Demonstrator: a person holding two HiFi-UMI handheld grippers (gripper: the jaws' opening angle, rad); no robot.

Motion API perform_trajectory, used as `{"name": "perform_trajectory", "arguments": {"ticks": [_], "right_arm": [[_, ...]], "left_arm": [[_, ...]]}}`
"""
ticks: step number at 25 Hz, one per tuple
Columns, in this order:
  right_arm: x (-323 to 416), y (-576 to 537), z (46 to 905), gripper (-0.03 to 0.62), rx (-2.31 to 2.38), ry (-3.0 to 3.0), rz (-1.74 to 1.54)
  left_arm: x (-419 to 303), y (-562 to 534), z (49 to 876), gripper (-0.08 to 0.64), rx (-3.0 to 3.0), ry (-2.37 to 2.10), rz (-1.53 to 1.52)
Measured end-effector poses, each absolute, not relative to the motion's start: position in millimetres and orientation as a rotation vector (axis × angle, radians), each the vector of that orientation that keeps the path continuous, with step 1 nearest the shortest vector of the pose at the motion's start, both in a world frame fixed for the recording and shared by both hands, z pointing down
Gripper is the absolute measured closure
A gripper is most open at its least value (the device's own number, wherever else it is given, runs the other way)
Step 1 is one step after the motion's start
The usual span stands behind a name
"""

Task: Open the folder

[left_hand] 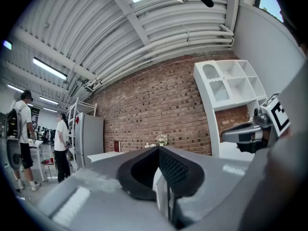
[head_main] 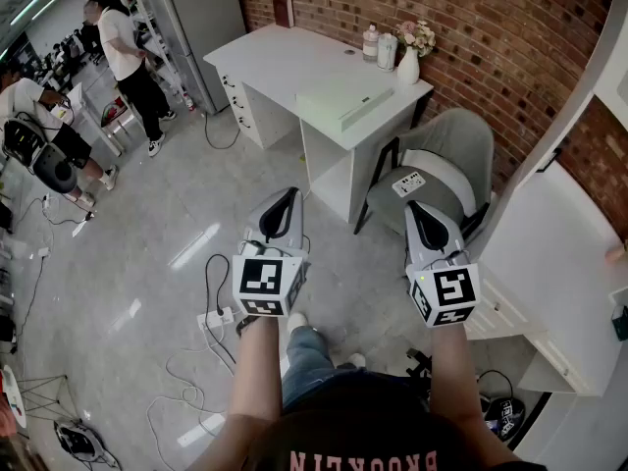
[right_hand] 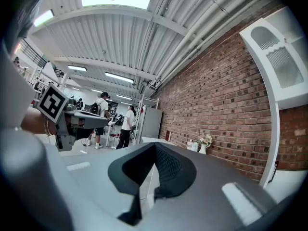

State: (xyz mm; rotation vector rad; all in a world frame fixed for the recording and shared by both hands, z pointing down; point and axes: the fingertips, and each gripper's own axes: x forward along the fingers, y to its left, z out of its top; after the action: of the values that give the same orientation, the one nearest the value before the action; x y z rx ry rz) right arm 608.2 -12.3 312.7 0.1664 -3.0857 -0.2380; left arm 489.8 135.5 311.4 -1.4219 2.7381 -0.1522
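A pale green flat folder (head_main: 348, 106) lies closed on the white desk (head_main: 285, 62) by the brick wall, near the desk's front right edge. Both grippers hover level over the floor, well short of that desk. My left gripper (head_main: 290, 193) has its jaws together with nothing between them; in the left gripper view (left_hand: 158, 151) the dark pads meet at the tip. My right gripper (head_main: 414, 207) is likewise shut and empty, and its pads touch in the right gripper view (right_hand: 154, 146). The folder does not show in either gripper view.
A grey chair (head_main: 446, 155) stands between the desk and a second white desk (head_main: 549, 263) at the right. Bottles and a flower vase (head_main: 409, 62) sit at the desk's back corner. A power strip with cables (head_main: 216, 317) lies on the floor. People (head_main: 123, 47) stand at the far left.
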Motion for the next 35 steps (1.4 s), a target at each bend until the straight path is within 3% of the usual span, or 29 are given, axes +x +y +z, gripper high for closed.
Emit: {"name": "perform_trajectory", "arguments": {"ticks": [17, 35], "right_arm": [[606, -26, 324, 0.592, 0.144, -3.116, -0.181], [440, -39, 331, 0.592, 0.234, -3.072, -0.204]], "left_arm": [[489, 131, 324, 0.561, -1.364, 2.79, -0.142], [312, 94, 326, 0.561, -1.503, 2.715, -0.112]]}}
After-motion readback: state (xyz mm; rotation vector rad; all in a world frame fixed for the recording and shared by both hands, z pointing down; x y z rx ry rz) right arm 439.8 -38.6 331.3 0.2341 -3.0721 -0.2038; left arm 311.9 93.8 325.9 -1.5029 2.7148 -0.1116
